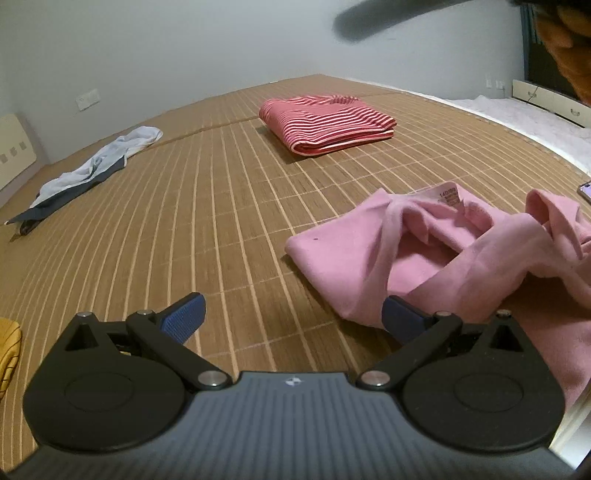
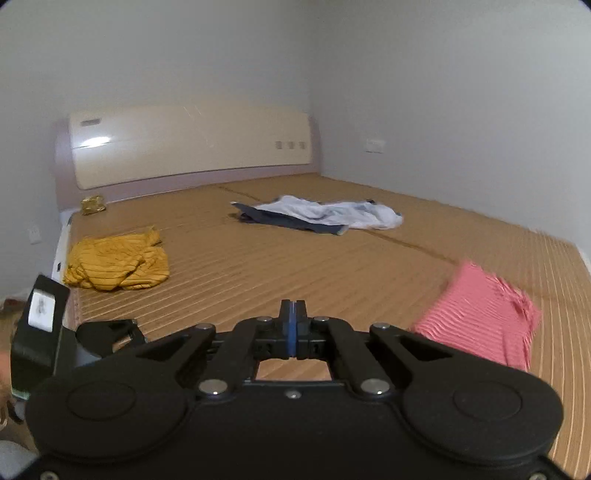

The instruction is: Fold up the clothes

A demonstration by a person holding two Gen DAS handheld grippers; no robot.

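A pink garment (image 1: 454,258) lies crumpled on the bamboo mat (image 1: 207,206) at the right of the left wrist view, its neck label facing up. My left gripper (image 1: 291,314) hangs open just above the mat, its right pad beside the pink cloth's near edge and nothing between the pads. In the right wrist view my right gripper (image 2: 292,314) is shut with its blue pads together and nothing held. A folded red striped garment (image 1: 325,122) rests further back; it also shows, blurred, as the red striped garment (image 2: 484,314) right of my right gripper.
A yellow garment (image 2: 118,260) lies crumpled near the headboard (image 2: 188,144). A white and dark blue garment (image 2: 321,214) sprawls mid-mat, seen too as the white and blue garment (image 1: 88,173). A phone (image 1: 585,190) sits at the right edge. A blurred dark object (image 1: 376,18) crosses overhead.
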